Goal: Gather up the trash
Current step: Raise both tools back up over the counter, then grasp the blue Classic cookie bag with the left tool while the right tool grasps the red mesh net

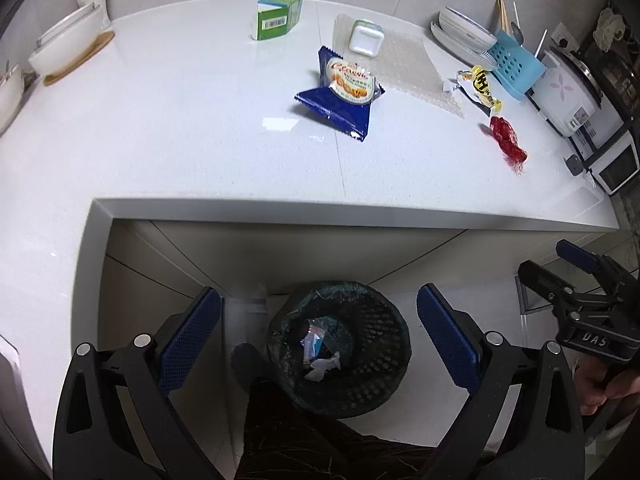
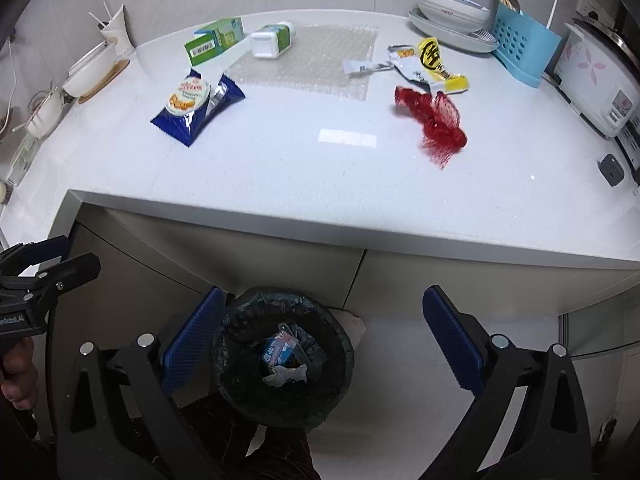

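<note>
Wrappers on counter (image 2: pixel 280 184) — bin (image 2: pixel 284 360) part-filled.

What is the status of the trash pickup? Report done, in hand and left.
Done: the bin on the floor already holds a few scraps. In hand: nothing; the left claw and right claw are both open and empty above the bin. Left on the counter: blue snack bag, red net, yellow wrapper, green box, white bottle and bubble wrap.

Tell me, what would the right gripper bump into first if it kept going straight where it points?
Probably the black trash bin on the floor. It sits between the open fingers of the right gripper, with nothing visible in between, though depth is hard to judge.
</note>
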The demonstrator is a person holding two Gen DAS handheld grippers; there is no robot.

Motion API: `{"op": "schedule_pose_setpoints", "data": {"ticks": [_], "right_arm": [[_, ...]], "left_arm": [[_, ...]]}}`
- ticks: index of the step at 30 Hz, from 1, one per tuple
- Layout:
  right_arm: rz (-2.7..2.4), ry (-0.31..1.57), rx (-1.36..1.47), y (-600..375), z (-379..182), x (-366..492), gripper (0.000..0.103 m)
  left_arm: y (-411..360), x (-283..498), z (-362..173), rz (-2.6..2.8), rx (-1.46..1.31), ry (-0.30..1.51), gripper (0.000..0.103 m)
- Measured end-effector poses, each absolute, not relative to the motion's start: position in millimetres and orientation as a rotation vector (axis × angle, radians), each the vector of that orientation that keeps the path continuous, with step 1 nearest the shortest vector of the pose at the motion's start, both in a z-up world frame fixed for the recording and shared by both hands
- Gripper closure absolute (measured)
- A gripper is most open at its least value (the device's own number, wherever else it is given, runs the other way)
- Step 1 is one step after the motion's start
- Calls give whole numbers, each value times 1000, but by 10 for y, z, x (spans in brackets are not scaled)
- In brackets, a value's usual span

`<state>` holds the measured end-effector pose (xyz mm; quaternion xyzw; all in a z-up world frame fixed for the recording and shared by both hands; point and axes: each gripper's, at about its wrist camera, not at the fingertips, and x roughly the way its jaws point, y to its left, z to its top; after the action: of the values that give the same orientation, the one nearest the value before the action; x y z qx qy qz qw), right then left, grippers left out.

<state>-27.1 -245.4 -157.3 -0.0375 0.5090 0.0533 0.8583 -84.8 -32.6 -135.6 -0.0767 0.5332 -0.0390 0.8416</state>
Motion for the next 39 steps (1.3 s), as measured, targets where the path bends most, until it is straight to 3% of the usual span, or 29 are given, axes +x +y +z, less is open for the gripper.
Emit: {"op": "schedule_pose_setpoints", "data": {"ticks": [26,39], "right_arm": [[39,933,-4,-2678,-981,184,8],[-35,967,10,-3030,-1036,702,8]], "left_arm": [[-326,-245,-753,-85,-138,1022,7],[-399,284,-855,-87,-102,1064,7]]}}
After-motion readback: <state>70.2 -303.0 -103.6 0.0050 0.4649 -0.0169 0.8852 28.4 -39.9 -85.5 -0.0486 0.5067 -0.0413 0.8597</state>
